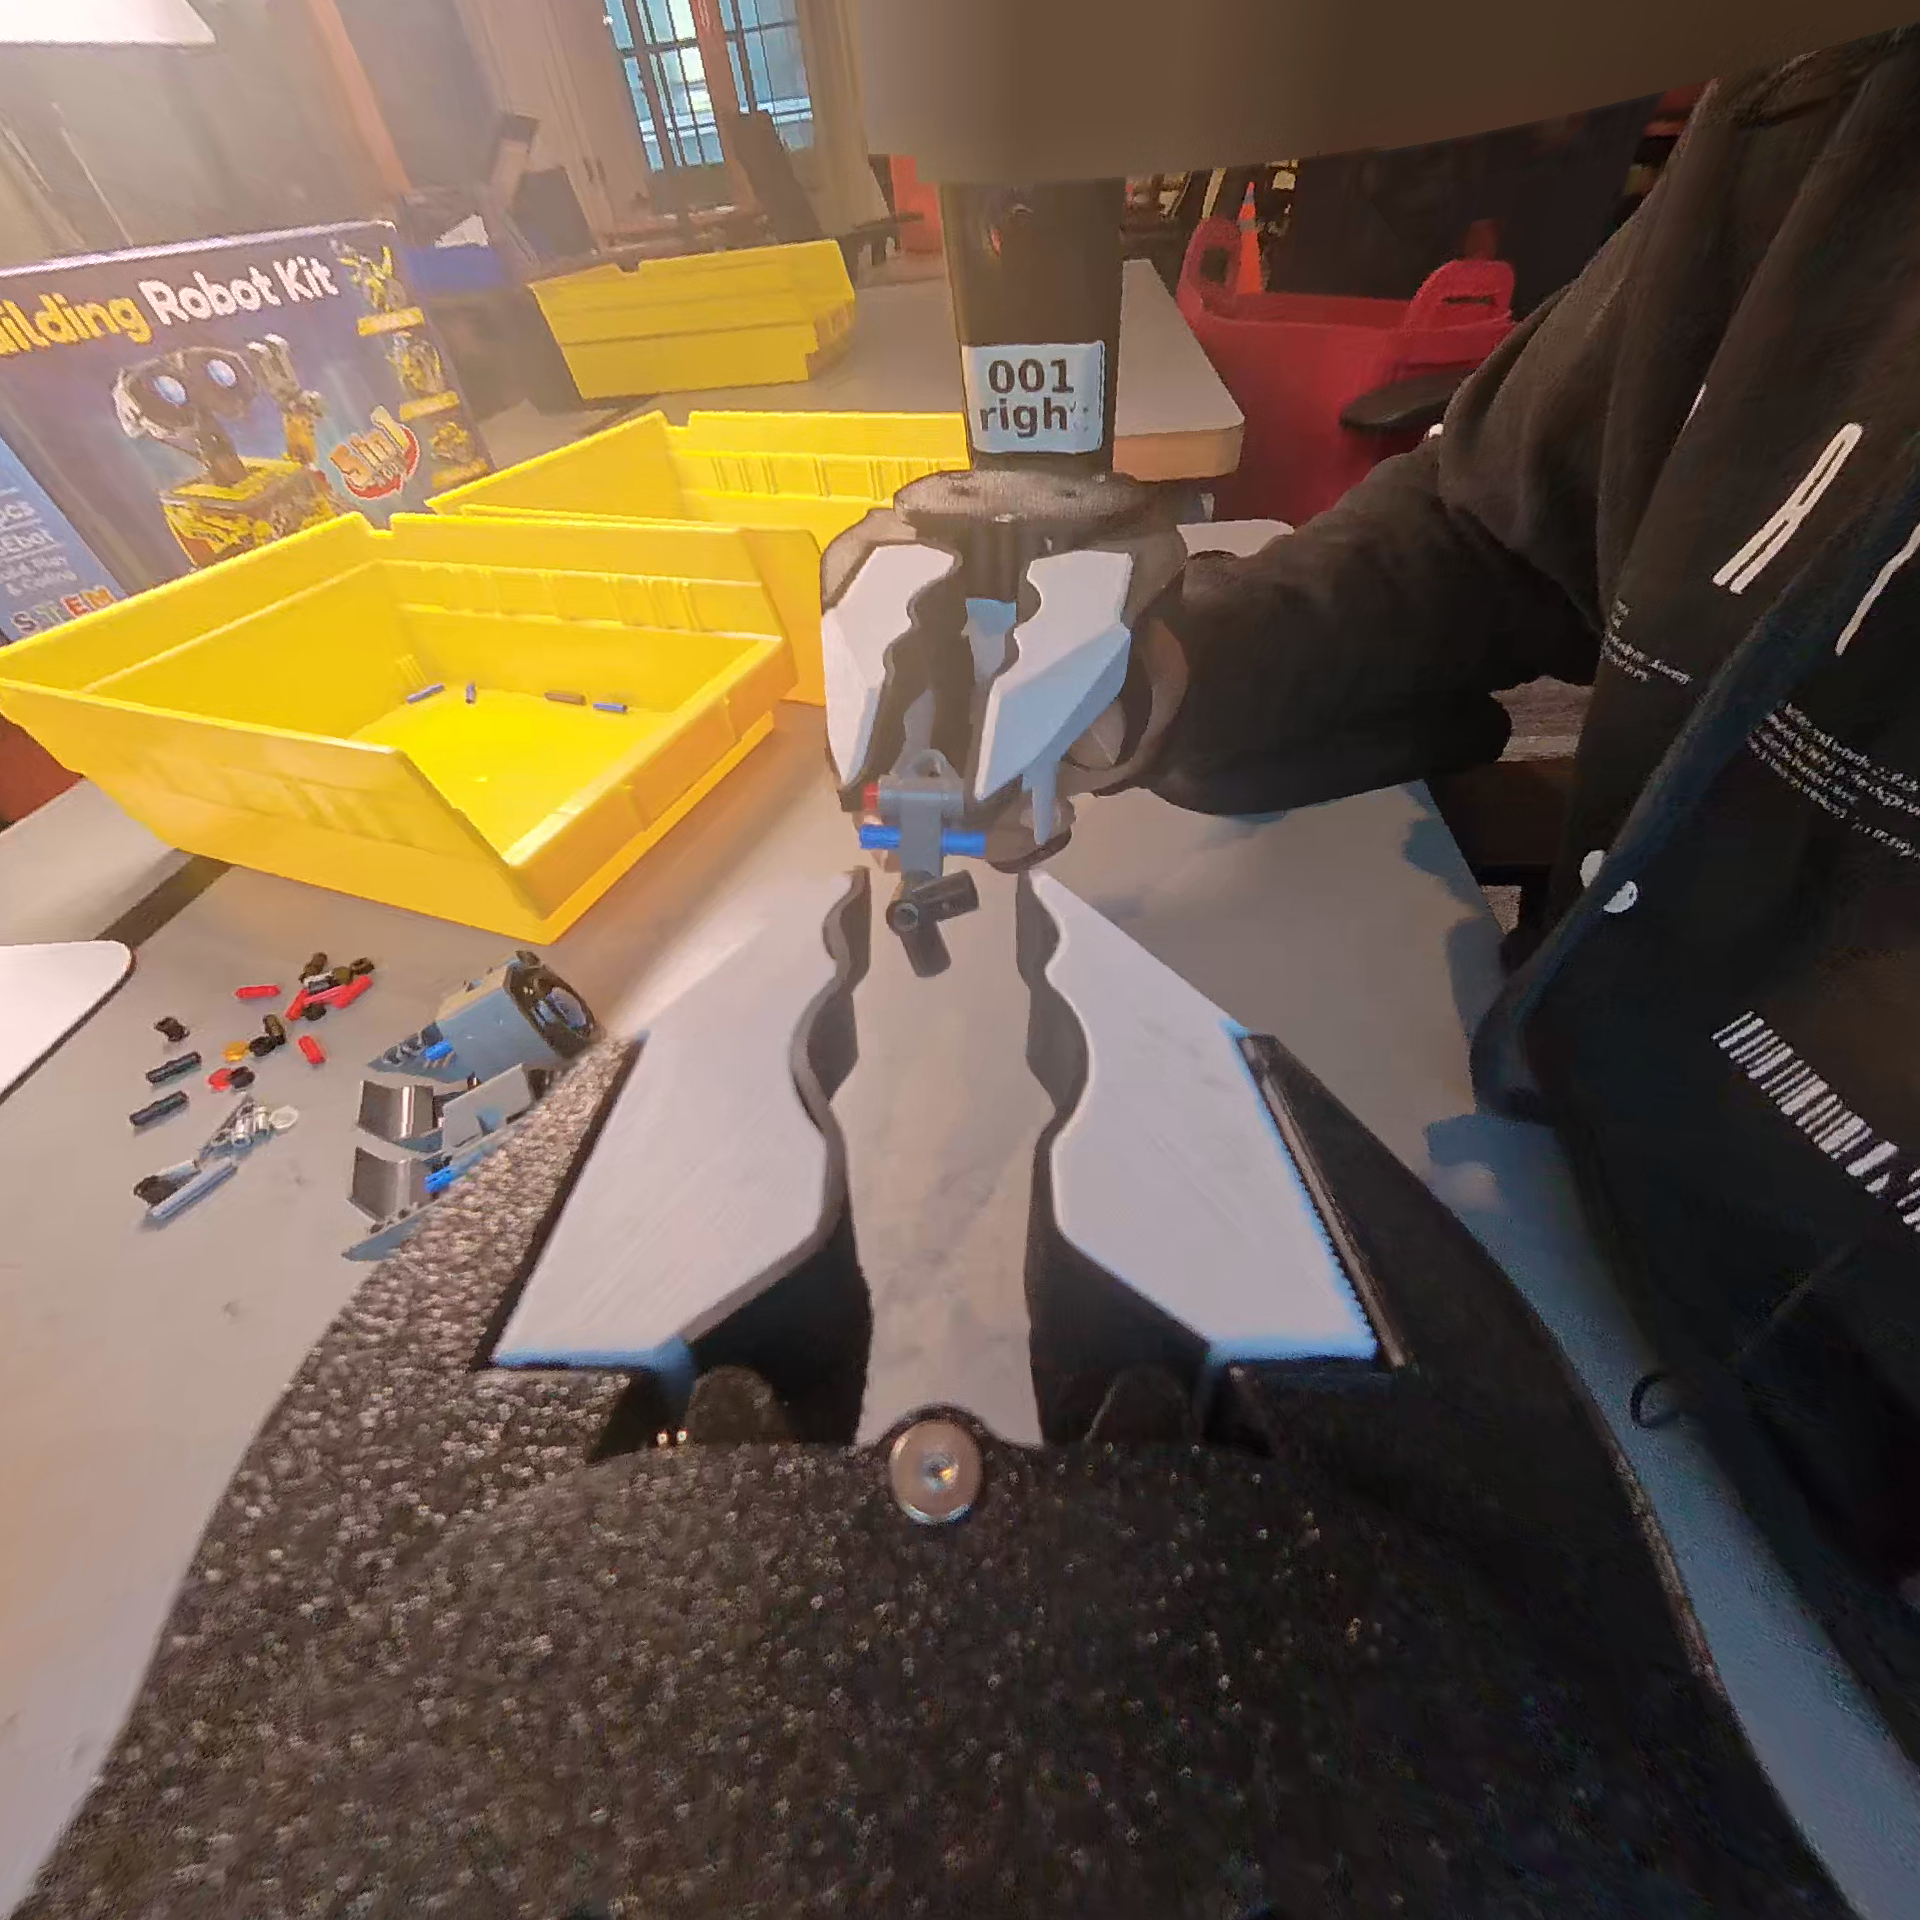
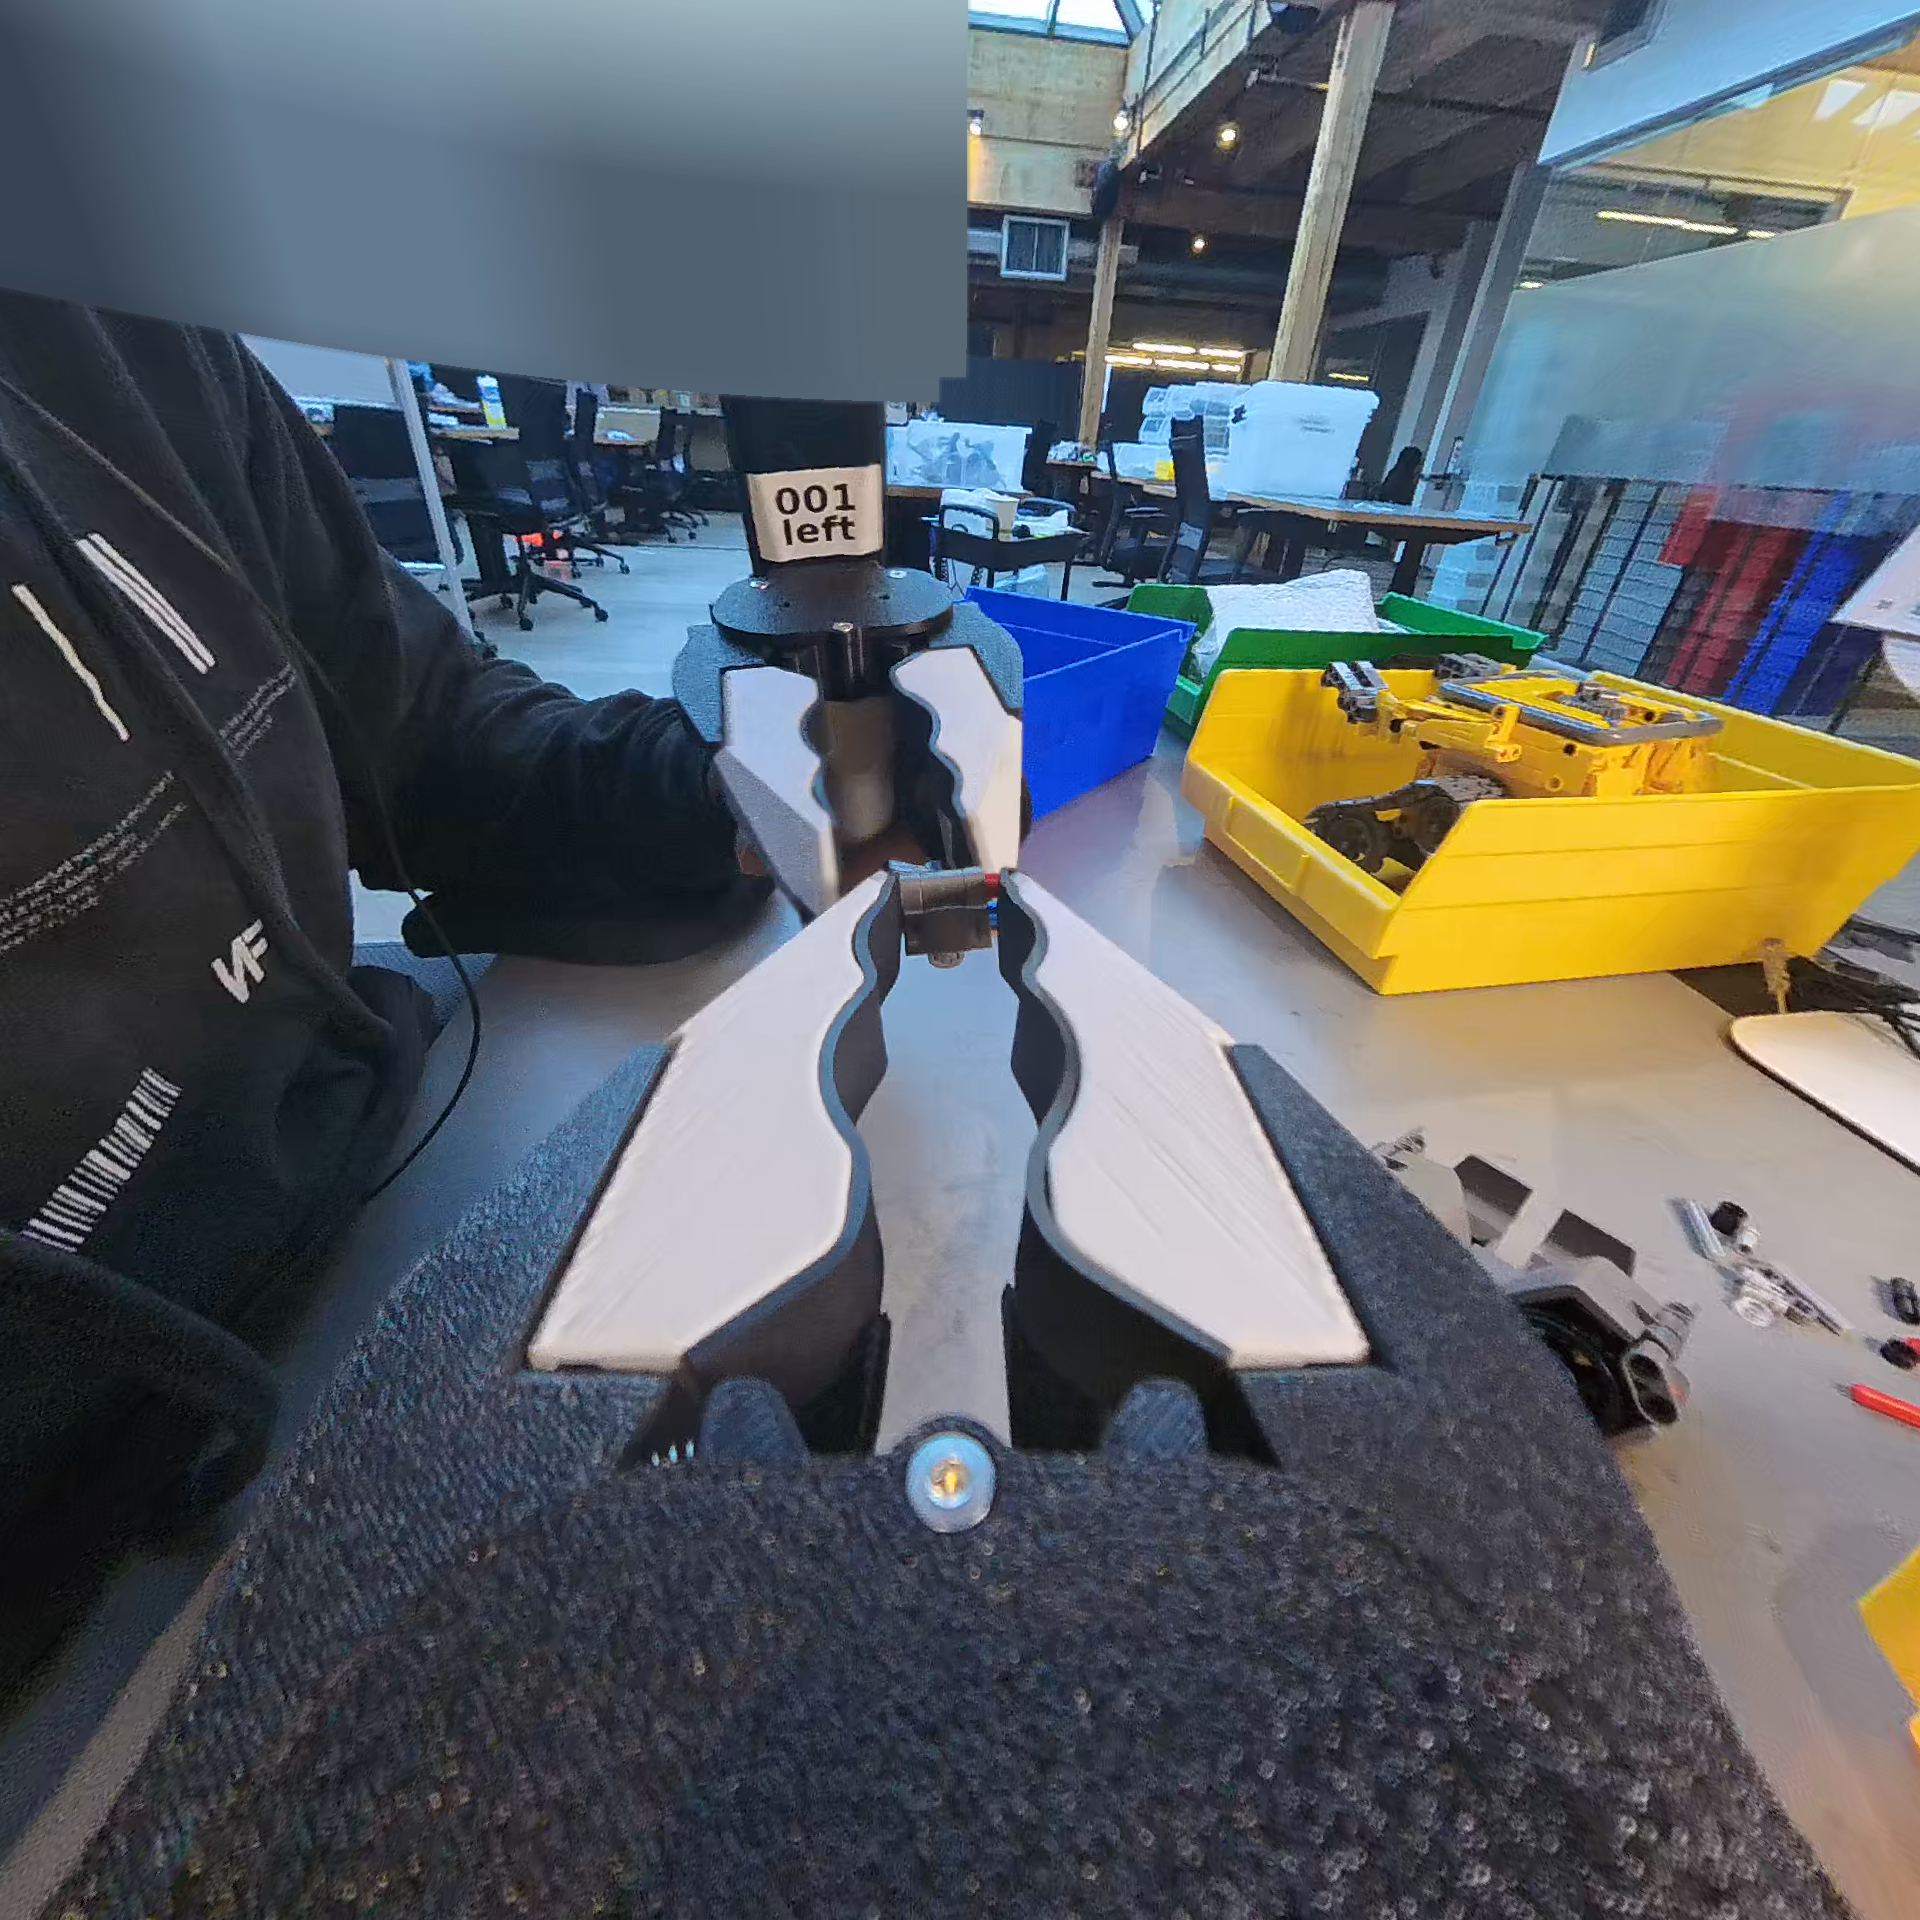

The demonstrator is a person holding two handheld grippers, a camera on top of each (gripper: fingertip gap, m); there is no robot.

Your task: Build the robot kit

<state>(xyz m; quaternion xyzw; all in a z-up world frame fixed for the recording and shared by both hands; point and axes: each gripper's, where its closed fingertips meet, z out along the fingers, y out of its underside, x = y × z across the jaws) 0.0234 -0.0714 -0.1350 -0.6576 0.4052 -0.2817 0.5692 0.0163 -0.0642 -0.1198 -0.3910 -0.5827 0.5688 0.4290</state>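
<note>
Fingertips of the right hand-held gripper pinch a small grey-and-black brick assembly in mid-air above the tabletop; its black connectors hang between the left hand-held gripper's spread, empty fingers.

Warm backlight haze, fisheye edges, perhaps blurred

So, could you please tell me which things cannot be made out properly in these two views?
- Left wrist view: small pieces in the yellow bin are too small to identify.
- Left wrist view: grey assembly on the table, partly hidden by the left gripper's body.
- Right wrist view: yellow tracked model, lower part hidden by its bin wall.
- Right wrist view: red piece cut off by the right edge.
</note>
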